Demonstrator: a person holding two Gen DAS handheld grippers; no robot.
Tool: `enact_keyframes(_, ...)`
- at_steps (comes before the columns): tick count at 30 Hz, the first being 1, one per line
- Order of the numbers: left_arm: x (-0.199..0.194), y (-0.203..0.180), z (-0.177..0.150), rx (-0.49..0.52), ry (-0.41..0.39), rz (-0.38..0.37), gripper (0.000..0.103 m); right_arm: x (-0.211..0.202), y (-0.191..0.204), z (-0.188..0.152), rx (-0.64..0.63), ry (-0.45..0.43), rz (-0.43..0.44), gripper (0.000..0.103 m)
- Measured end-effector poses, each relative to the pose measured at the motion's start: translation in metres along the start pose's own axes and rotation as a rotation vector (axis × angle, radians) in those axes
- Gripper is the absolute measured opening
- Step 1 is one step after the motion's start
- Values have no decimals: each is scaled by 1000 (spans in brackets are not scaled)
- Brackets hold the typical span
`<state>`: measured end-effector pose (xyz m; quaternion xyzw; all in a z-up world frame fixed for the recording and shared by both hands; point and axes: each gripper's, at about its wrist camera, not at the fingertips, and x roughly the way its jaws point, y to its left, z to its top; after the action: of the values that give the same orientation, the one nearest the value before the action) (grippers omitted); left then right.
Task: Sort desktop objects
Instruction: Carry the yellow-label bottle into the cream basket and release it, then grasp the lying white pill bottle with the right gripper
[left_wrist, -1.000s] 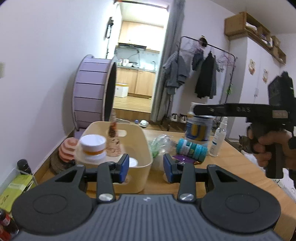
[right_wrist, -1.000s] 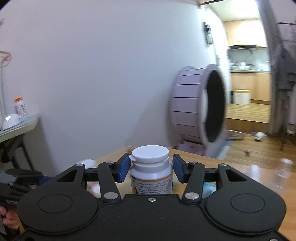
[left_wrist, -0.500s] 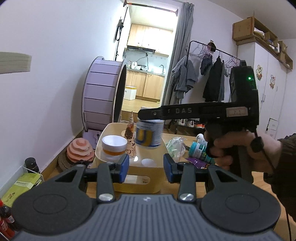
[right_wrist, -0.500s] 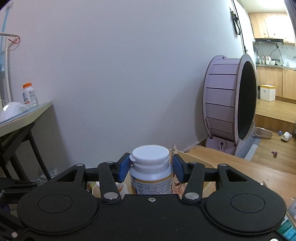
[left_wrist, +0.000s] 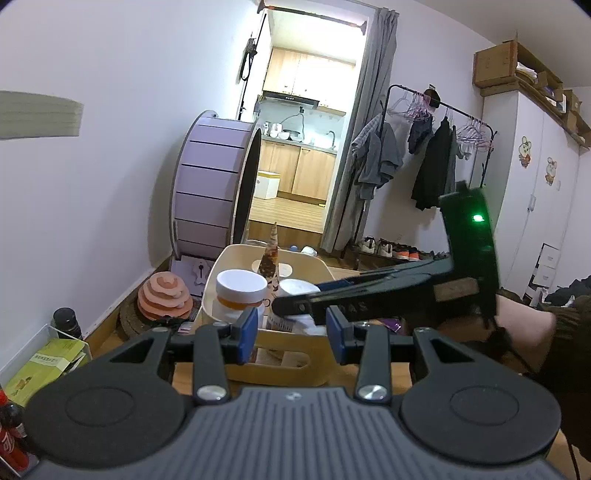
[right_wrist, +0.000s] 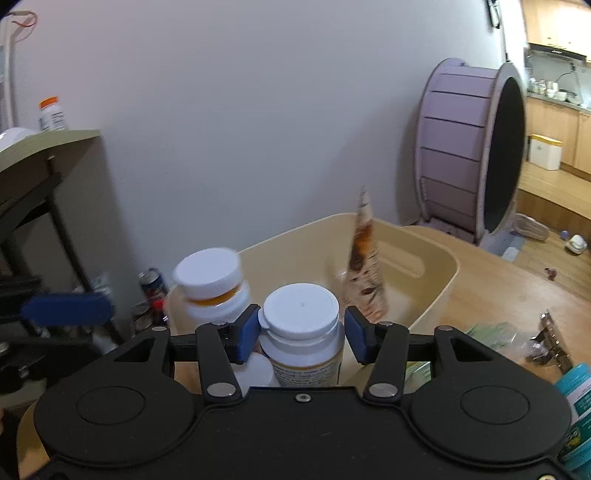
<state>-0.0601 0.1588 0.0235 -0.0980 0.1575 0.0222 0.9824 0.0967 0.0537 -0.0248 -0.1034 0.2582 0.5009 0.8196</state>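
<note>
The left wrist view looked forward from just behind its own blue fingertips (left_wrist: 248, 334), close over the near wall of the cream bin (left_wrist: 280, 356), facing the doorway. The right wrist view looked down along its own fingers into the same bin (right_wrist: 436, 291) from its side, facing the wall. Both shared the purple wheel (left_wrist: 212, 192) (right_wrist: 465, 147).
</note>
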Motion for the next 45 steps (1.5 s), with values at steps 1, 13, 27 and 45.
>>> enact_keyframes(1, -1, 0, 0, 0, -1, 0, 40, -3, 2, -1, -5, 3, 6, 49)
enact_keyframes(13, -7, 1, 1, 6, -22, -17, 40, -32, 28, -12, -55, 66, 130, 49)
enact_keyframes(27, -4, -9, -2, 50, 2, -55, 57, -111, -5, -25, 31, -88, -22, 69)
enact_keyframes(45, 11, -57, -20, 123, 57, -154, 57, -92, -46, -70, 65, -13, -94, 73)
